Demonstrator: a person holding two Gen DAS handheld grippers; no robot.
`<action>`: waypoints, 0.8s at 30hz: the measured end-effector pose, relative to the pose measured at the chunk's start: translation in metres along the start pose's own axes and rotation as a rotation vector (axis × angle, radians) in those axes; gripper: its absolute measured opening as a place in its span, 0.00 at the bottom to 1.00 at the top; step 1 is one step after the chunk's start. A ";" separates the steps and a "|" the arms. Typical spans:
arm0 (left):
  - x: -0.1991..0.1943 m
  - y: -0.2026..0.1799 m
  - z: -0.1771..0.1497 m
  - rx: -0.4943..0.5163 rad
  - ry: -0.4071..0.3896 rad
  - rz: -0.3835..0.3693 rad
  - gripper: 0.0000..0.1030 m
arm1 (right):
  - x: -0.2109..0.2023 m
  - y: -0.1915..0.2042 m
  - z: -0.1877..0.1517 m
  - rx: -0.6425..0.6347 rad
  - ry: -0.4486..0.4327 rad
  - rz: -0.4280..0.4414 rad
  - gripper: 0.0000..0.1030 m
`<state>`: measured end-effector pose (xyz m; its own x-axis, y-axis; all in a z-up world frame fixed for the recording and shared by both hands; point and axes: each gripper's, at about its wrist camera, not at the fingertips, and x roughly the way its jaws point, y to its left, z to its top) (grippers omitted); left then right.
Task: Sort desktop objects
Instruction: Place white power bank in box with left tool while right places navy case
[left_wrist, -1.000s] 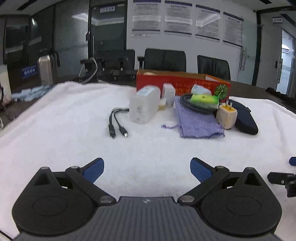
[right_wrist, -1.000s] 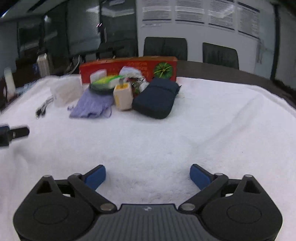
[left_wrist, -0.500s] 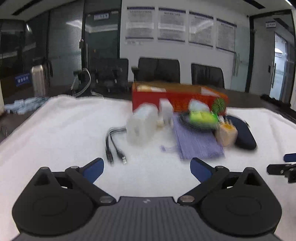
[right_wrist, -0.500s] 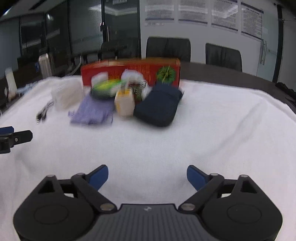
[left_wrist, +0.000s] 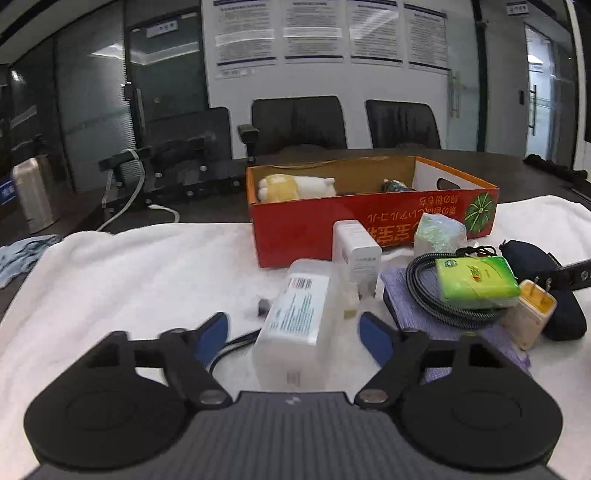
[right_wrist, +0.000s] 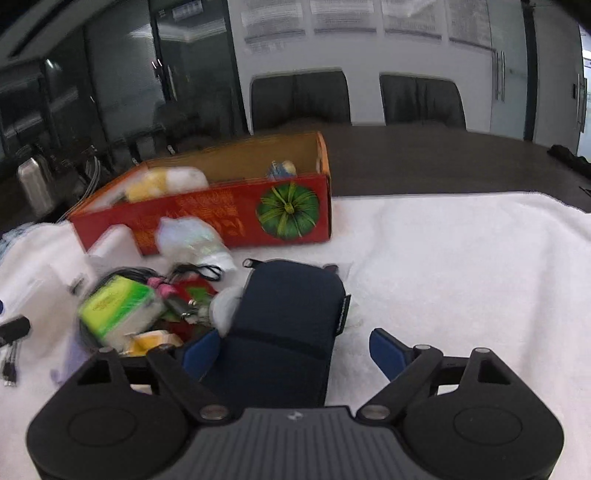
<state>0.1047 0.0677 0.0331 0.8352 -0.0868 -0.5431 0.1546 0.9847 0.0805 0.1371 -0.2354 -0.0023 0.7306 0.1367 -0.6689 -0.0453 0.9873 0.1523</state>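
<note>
Both grippers advanced: left gripper (left_wrist: 293, 328) gapes around translucent box (left_wrist: 295, 317), right gripper (right_wrist: 295, 350) around navy pouch (right_wrist: 288, 332)

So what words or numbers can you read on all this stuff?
Nothing can be read for sure.
Red box: yellow characters printed upside down, not legible.
White plastic box: printed label with a barcode, too small.
Green tissue pack: logo too small in the left view, blurred in the right view.
White charger: tiny grey print, unreadable.
Wall posters: too small.
</note>
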 end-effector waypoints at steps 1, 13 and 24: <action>0.005 0.001 0.001 0.003 0.012 -0.004 0.61 | 0.007 0.001 0.002 0.006 0.028 0.011 0.80; -0.008 -0.007 0.005 0.009 -0.043 -0.074 0.40 | -0.010 -0.009 0.012 -0.031 0.001 0.062 0.58; 0.015 -0.014 0.154 -0.150 -0.109 -0.152 0.40 | -0.032 -0.002 0.140 -0.096 -0.168 0.168 0.58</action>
<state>0.1969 0.0288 0.1526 0.8613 -0.2438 -0.4457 0.2096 0.9697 -0.1253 0.2096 -0.2533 0.1208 0.8101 0.2923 -0.5082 -0.2346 0.9560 0.1759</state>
